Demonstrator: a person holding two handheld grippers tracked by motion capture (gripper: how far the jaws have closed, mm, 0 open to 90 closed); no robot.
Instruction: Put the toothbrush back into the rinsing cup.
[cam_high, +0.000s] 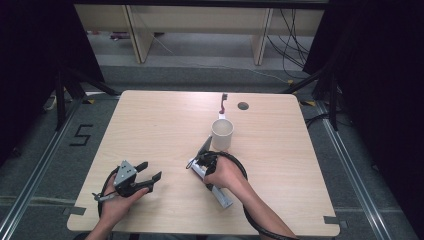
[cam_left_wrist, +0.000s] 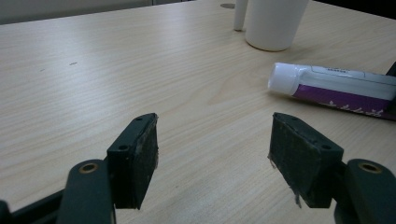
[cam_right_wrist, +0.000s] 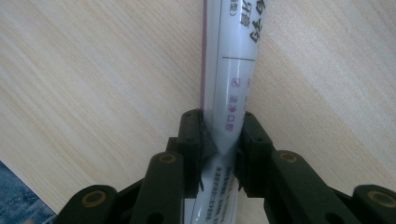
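**A:** At the light wood counter (cam_high: 165, 125): your right gripper (cam_right_wrist: 219, 140) has its fingers (cam_right_wrist: 190, 140) pinched onto the toothpaste tube (cam_right_wrist: 231, 93), which lies flat on the counter just short of the white cup (cam_high: 222, 134), on your side of it. The pads press the tube from both sides and its wall creases inward between them.

**B:** And the other hand?

**A:** Your left gripper (cam_high: 145, 172) hangs well to the left of the cup with its fingers (cam_left_wrist: 135, 158) spread wide and nothing between them. From its view the tube's white cap end (cam_left_wrist: 285, 77) lies nearer than the cup.

**B:** How will the tube handle?

**A:** Light and soft, by the look of it. The glossy skin may slip, and a hard squeeze could push paste toward the cap. You have it across the body; a hold nearer the stiff shoulder by the cap would likely dent it less and keep it from drooping when raised.

**B:** Anything else near?

**A:** A toothbrush (cam_high: 223, 102) lies just beyond the cup, toward the counter's far edge.
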